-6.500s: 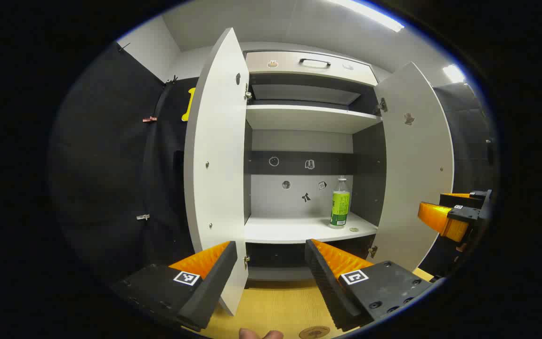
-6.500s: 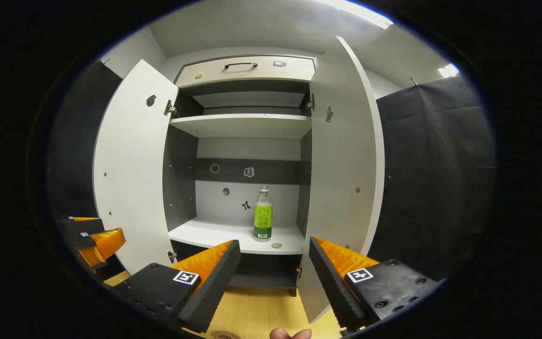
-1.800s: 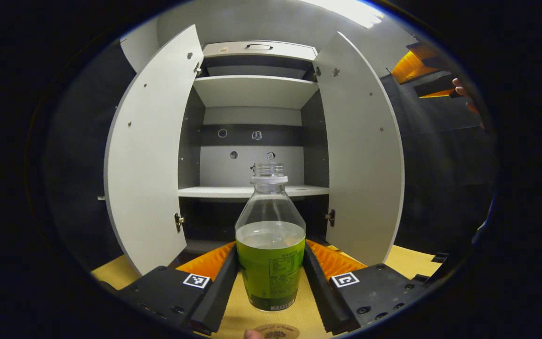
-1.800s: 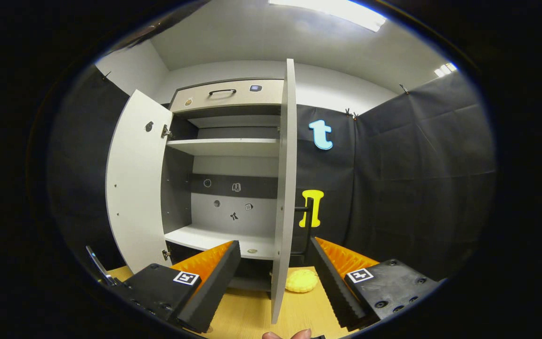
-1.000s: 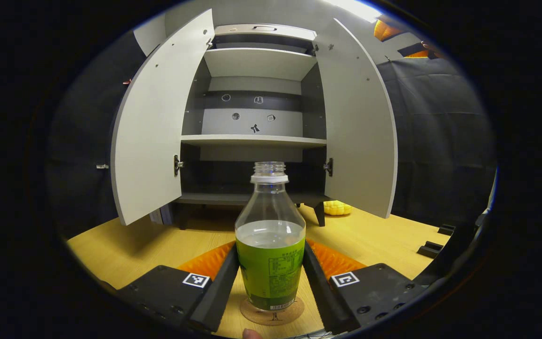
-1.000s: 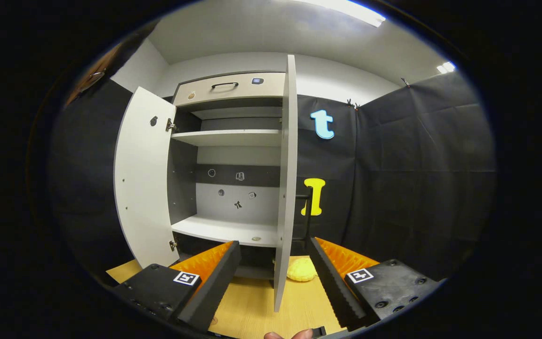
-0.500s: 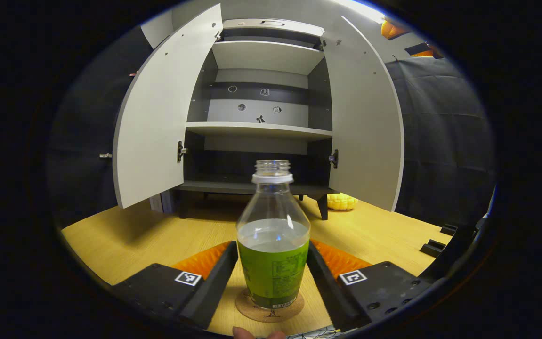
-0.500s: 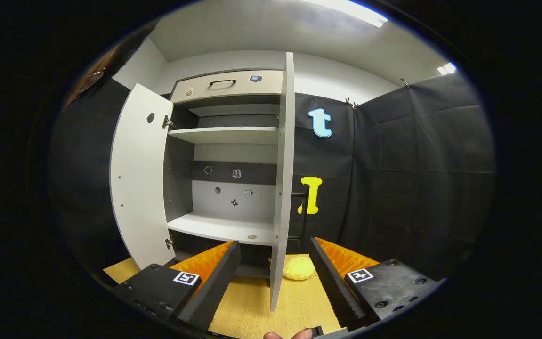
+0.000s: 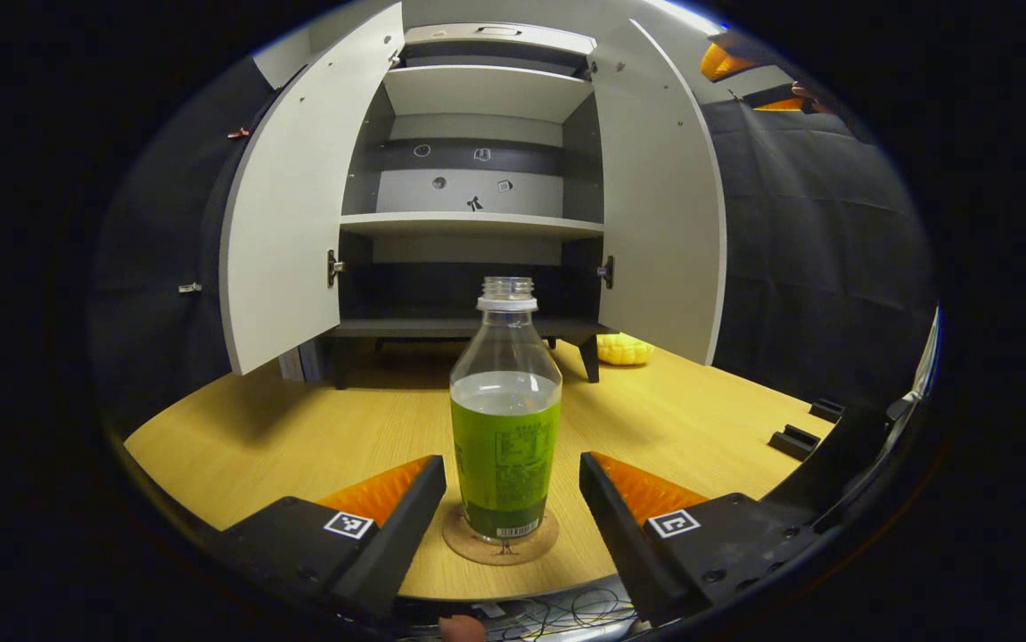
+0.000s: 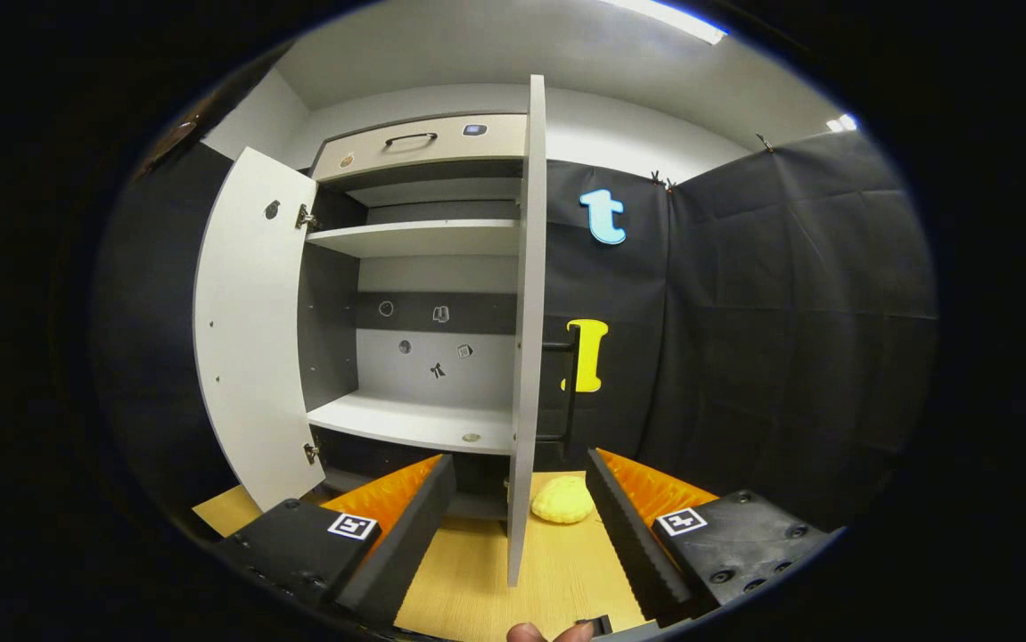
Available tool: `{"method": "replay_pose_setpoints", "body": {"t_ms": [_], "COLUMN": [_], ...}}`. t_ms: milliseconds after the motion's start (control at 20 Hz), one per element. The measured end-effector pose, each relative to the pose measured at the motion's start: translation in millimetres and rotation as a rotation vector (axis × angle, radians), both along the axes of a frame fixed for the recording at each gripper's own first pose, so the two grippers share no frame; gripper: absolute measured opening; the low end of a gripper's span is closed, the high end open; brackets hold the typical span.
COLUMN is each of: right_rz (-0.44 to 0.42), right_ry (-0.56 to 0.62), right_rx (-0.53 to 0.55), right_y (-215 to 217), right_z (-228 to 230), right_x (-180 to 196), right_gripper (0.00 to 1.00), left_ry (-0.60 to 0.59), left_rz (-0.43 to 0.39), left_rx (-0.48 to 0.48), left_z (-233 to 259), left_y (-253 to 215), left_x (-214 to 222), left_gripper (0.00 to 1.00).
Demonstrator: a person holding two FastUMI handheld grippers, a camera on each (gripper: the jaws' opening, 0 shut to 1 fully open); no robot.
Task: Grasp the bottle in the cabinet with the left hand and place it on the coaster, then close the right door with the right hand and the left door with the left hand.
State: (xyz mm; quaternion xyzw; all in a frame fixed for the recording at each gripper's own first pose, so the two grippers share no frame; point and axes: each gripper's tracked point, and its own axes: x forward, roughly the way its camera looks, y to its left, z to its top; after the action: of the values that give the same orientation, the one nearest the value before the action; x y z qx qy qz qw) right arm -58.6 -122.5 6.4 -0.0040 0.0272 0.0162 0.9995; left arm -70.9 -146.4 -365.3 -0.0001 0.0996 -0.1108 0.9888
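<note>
A clear bottle [image 9: 505, 419] with green liquid and a green label, no cap, stands upright on a round cork coaster [image 9: 500, 541] near the table's front edge. My left gripper [image 9: 513, 486] is open, its fingers on either side of the bottle and apart from it. The cabinet [image 9: 477, 169] stands behind with its left door [image 9: 285, 214] and right door [image 9: 660, 196] both open. In the right gripper view, my right gripper [image 10: 520, 486] is open and empty, with the right door's edge [image 10: 523, 339] straight ahead between its fingers. The left door [image 10: 245, 330] swings wide, the shelf [image 10: 414, 423] bare.
A yellow object [image 9: 624, 349] lies on the wooden table [image 9: 299, 428] by the cabinet's right leg, also seen as the yellow object [image 10: 563, 499] in the right gripper view. Small black blocks [image 9: 793, 440] sit at the table's right. My right gripper [image 9: 731, 67] appears high up at the right.
The left gripper lowered the bottle onto the coaster, then opened and drew back from it. The right gripper has stayed facing the right door's edge, rising slightly.
</note>
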Motion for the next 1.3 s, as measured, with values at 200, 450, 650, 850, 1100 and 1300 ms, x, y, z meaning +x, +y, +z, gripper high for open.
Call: {"method": "replay_pose_setpoints", "body": {"t_ms": [200,450,650,850,1100,1300], "right_rz": [-0.013,-0.072,-0.099,-0.074,-0.053,-0.019], "right_ry": [-0.006,-0.024,-0.022,0.005,0.010,0.007], "right_rx": [0.016,0.033,0.072,0.075,0.103,0.108], "right_y": [-28,-75,-94,-83,-66,-28], "right_z": [2,0,-1,-6,-7,-8], "right_x": [14,51,86,103,97,93], "right_gripper": [0.97,0.97,0.97,0.98,0.97,0.97], "left_ry": [0.013,-0.054,-0.072,-0.127,-0.126,-0.138], "left_rz": [0.059,0.103,0.161,0.198,0.225,0.253], "left_rx": [-0.037,-0.035,-0.054,-0.038,-0.062,-0.053], "left_z": [50,143,191,228,243,251], "left_y": [14,33,54,76,104,136], "left_x": [-24,-35,-33,-32,-31,-36], "left_gripper": [0.96,0.96,0.95,0.96,0.96,0.95]}}
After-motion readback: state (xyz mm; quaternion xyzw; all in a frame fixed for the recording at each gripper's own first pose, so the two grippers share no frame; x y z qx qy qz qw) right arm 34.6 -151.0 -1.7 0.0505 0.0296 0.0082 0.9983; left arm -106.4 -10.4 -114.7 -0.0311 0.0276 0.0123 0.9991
